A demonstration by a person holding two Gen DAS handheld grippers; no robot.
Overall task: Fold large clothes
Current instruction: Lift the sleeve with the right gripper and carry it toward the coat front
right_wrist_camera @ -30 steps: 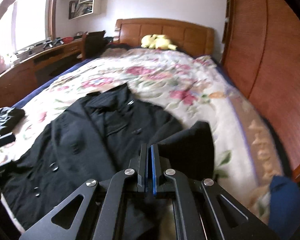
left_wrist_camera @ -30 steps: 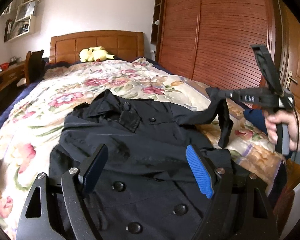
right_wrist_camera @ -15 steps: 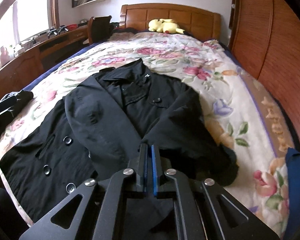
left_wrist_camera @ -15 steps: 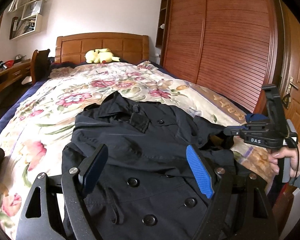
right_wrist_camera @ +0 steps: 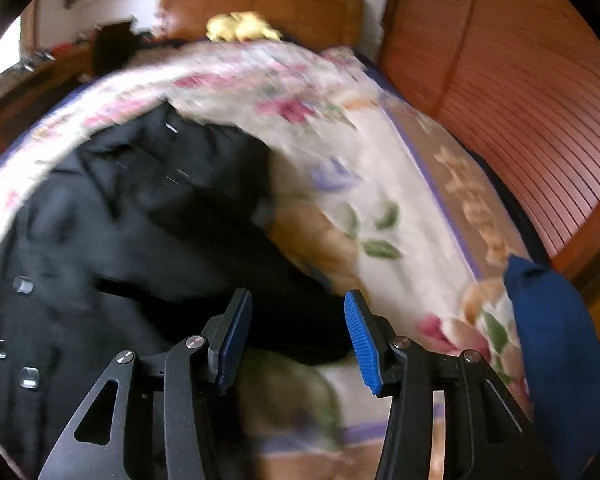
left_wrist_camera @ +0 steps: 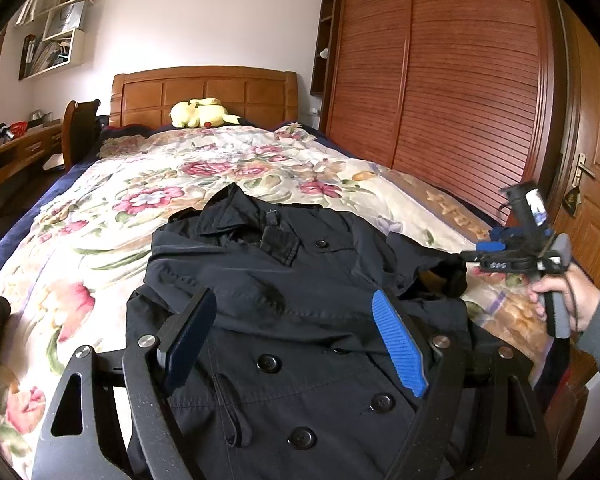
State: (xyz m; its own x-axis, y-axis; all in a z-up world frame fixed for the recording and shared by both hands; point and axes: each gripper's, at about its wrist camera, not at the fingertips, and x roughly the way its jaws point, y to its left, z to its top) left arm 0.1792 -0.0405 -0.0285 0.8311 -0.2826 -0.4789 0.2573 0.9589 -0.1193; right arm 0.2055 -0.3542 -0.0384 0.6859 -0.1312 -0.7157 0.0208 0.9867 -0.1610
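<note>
**Dark coat on bed; right sleeve released, both hand-held grippers agape**

Nearest in the left wrist view, the left hand-held gripper (left_wrist_camera: 296, 336) stands with jaws wide apart, holding nothing, over the lower front of the coat (left_wrist_camera: 300, 288). One pad is ribbed blue, the other dark. The coat is dark woven cloth, double-breasted with round black buttons, lying front-up on the floral quilt (left_wrist_camera: 148, 200) of the bed, collar toward the headboard (left_wrist_camera: 204, 92). Its right sleeve lies crumpled at the coat's right side.

The right hand-held gripper (right_wrist_camera: 298, 334) is parted to a moderate gap, empty, with the sleeve end just beyond its pads. Half a second ago these jaws were closed on the sleeve; a second ago they held it lifted above the quilt.

The left view alone shows the person's hand (left_wrist_camera: 560, 292) on the right gripper's handle, at the bed's right edge. The right view, heavily blurred, alone shows a blue cloth item (right_wrist_camera: 556, 344) at the bed's right edge.

Farther off, a yellow plush toy (left_wrist_camera: 200, 112) lies against the panelled wooden headboard; slatted wooden wardrobe doors (left_wrist_camera: 440, 80) line the right wall.
</note>
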